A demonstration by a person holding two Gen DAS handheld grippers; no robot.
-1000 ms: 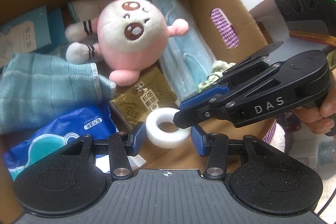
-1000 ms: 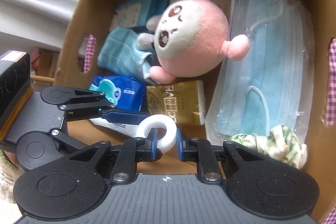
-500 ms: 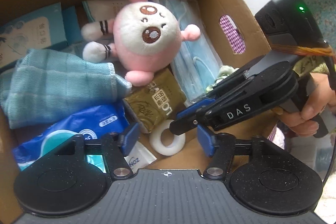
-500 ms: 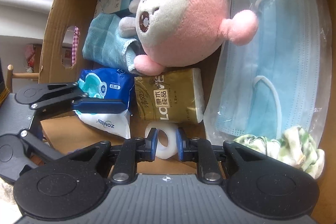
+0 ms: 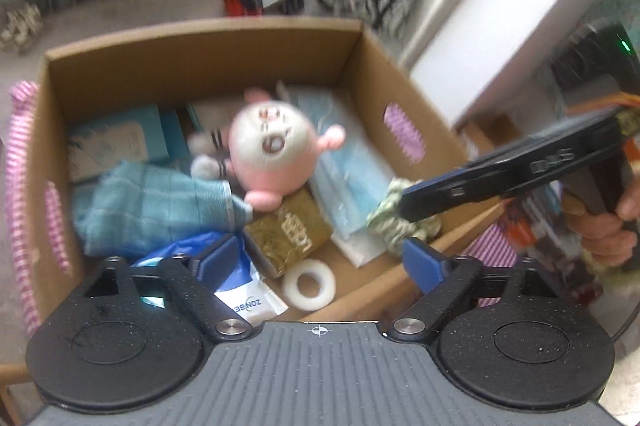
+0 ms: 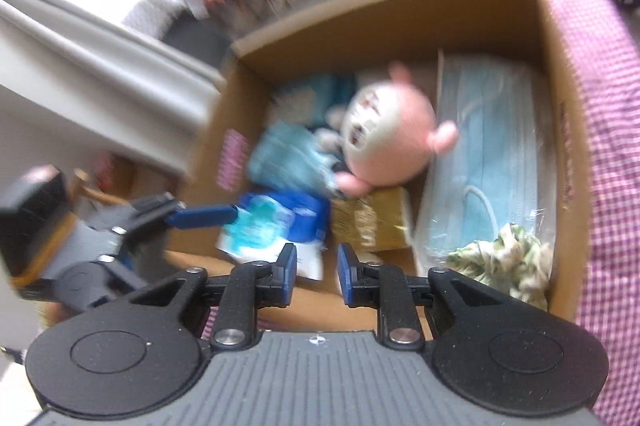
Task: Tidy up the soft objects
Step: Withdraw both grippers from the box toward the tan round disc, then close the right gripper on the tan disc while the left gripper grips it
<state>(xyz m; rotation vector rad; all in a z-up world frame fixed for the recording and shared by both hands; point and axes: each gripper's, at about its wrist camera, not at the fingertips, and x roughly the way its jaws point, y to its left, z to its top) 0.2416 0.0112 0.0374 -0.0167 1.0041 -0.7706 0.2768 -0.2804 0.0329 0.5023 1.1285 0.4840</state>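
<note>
Inside the cardboard box (image 5: 208, 38), pink plush toy (image 5: 268, 154) lies in the middle, leaning on a teal cloth (image 5: 160, 206). Packaged blue face masks (image 6: 492, 154) along the right wall, green floral scrunchie (image 6: 504, 258) at near right corner. Gold tissue pack (image 5: 292, 230) just in front of the plush, blue wipes pack (image 6: 276, 226) beside it, white tape ring (image 5: 309, 284) on box floor near front edge. Left gripper (image 5: 320, 258) spread wide, empty, above the near rim. Right gripper (image 6: 316, 264) parted slightly, holding nothing, above front edge. Both views blurred.
</note>
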